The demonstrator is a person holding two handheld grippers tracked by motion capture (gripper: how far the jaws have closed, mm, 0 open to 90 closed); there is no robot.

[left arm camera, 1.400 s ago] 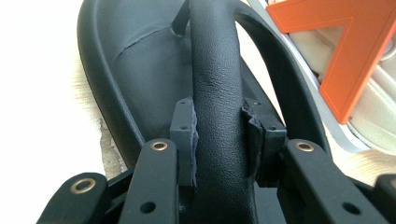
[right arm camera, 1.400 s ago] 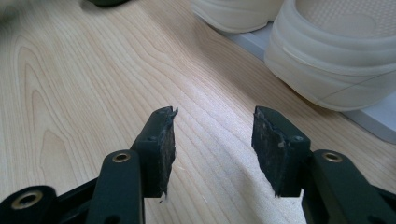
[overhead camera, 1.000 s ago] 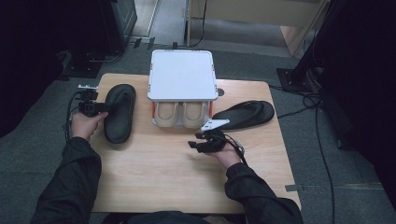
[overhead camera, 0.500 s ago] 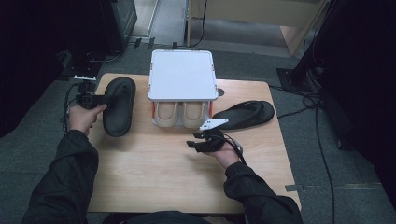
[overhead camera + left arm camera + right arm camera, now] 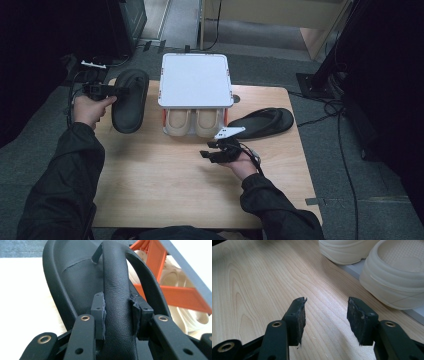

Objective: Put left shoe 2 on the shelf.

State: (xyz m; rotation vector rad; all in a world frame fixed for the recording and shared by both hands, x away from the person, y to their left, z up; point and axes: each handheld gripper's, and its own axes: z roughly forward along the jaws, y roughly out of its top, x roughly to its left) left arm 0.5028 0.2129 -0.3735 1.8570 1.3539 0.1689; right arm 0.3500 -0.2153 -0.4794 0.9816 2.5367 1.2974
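Over on the left side of the table (image 5: pixel 165 185), the left gripper (image 5: pixel 111 90) has its jaws clamped on the wide strap of a black sandal (image 5: pixel 129 100); in the left gripper view both pads (image 5: pixel 98 312) press into the strap (image 5: pixel 117 290) from either side. That sandal sits at the table's far-left corner, partly out past the edge, just beside the shoe rack (image 5: pixel 195 80).

Rack's a white-topped thing with orange side frames (image 5: pixel 155 262), parked at the middle of the far edge, with a pair of cream clogs (image 5: pixel 192 122) tucked underneath, toes poking out toward the person. So the rack is what blocks anything crossing straight over.

Second black sandal (image 5: pixel 262 122) lies flat on the right, near the rack's corner.

Right gripper (image 5: pixel 212 150) rests low over the wood in front of the clogs (image 5: pixel 397 277), jaws apart with nothing between them.

Whole near half of the table is bare wood, plenty of room there. Cables (image 5: pixel 345 150) trail on the floor off the right edge.
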